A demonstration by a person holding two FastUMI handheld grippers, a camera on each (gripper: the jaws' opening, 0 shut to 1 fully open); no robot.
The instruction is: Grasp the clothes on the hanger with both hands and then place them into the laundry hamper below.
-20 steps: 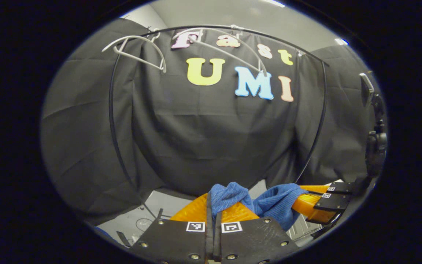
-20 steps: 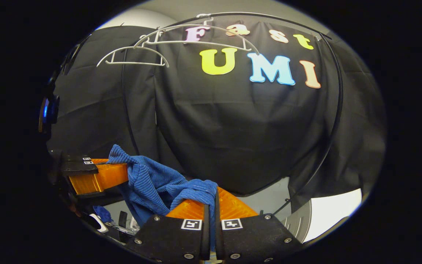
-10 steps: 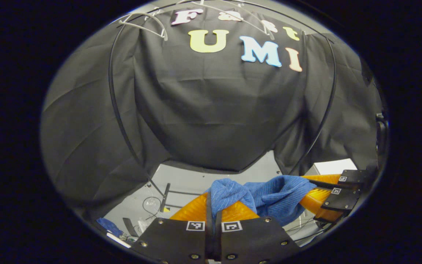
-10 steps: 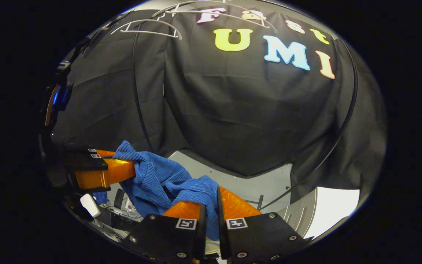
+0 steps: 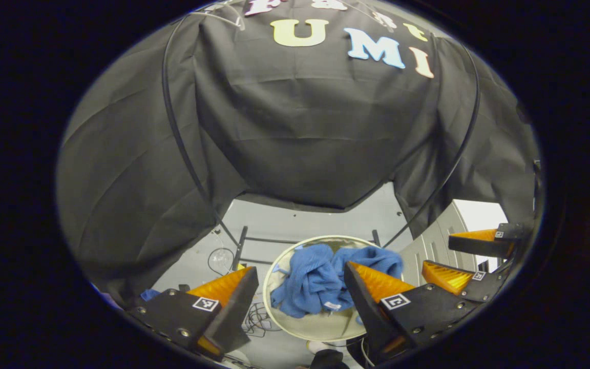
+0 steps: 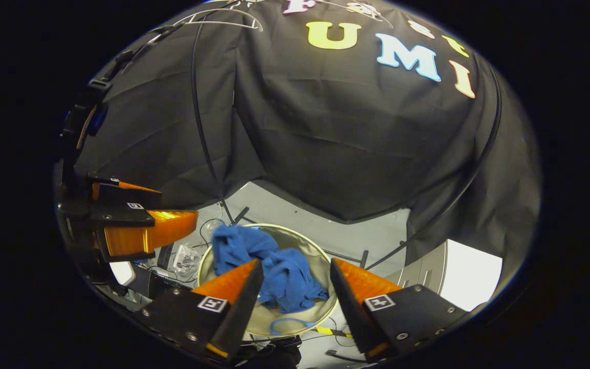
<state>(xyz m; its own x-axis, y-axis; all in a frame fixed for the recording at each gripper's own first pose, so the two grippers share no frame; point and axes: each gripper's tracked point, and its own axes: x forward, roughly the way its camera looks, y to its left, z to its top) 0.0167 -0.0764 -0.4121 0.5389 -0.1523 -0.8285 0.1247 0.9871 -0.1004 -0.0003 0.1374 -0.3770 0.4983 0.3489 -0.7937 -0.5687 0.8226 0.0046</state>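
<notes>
Both hand-held grippers gape empty; blue clothes lie below in hamper

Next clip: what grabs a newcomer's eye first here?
The blue garment lies crumpled inside the round laundry hamper on the floor below. Both sets of tongs hang open above it: the left tongs and the right tongs, neither touching the cloth.

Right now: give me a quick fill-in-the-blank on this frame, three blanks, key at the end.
1. The blue garment lies inside the round ____.
2. The left gripper has its fingers spread ____.
3. The right gripper holds ____ between its fingers.

Missing words: hamper; open; nothing
</notes>
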